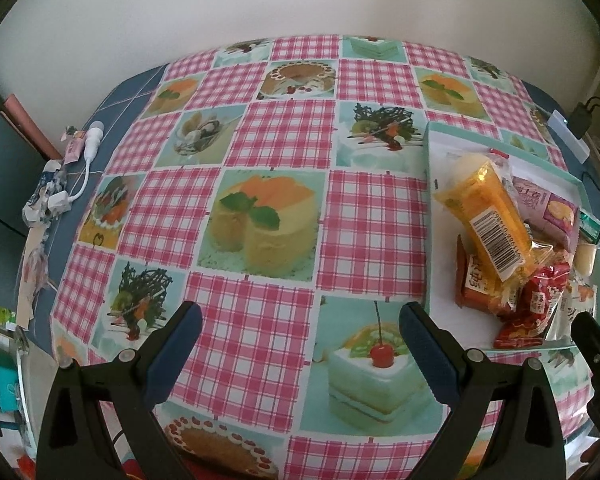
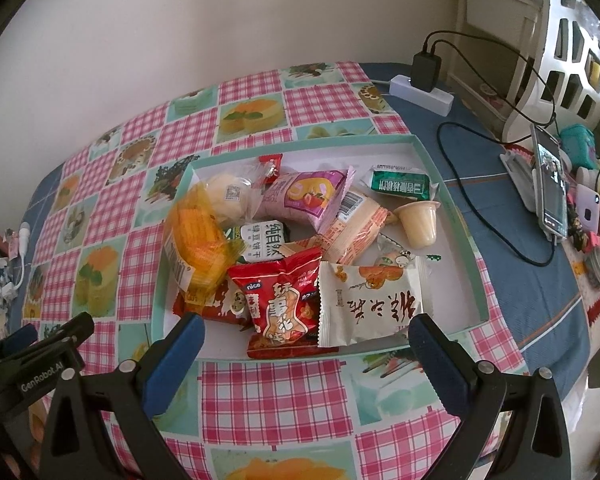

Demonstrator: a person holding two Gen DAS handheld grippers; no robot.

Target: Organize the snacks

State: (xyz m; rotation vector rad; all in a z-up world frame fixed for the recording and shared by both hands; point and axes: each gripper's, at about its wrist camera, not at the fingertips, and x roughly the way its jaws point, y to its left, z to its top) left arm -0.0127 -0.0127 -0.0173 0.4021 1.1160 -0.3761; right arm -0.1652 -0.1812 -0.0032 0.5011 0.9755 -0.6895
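Your left gripper (image 1: 300, 344) stands with its blue-padded fingers (image 1: 176, 356) spread wide and nothing between them, hovering over the pink-checked, cake-print tablecloth (image 1: 268, 152). Below the gap lies a printed cake slice with a cherry, part of the cloth only.

Your right gripper (image 2: 306, 354) is likewise spread wide and holds nothing. Its fingers (image 2: 178, 360) frame the near edge of the shallow mint-rimmed white cardboard tray (image 2: 466, 240), where the snacks are heaped.

Nearest your right fingers, at the tray's front edge: a red crinkled snack bag marked "nice" (image 2: 288, 304), and just beside it on the right a white sachet with brown characters (image 2: 370, 302), the two overlapping slightly. Behind the red bag lies a white-and-green biscuit packet (image 2: 262, 242). At the tray's left, a clear orange-printed wrapper with a barcode (image 2: 198, 248) leans over the pile; a pale round bun in clear film (image 2: 224, 196) sits behind it. Mid-tray: a pink cake-roll pouch (image 2: 300, 198). Toward the back right: a green foil packet (image 2: 400, 186) and a small pale yellow jelly cup (image 2: 418, 222), tipped; whether it touches the green packet is unclear.

Beyond the tray on the blue cloth: a white power strip carrying a black charger (image 2: 422, 86), and a phone propped on a stand (image 2: 550, 190).
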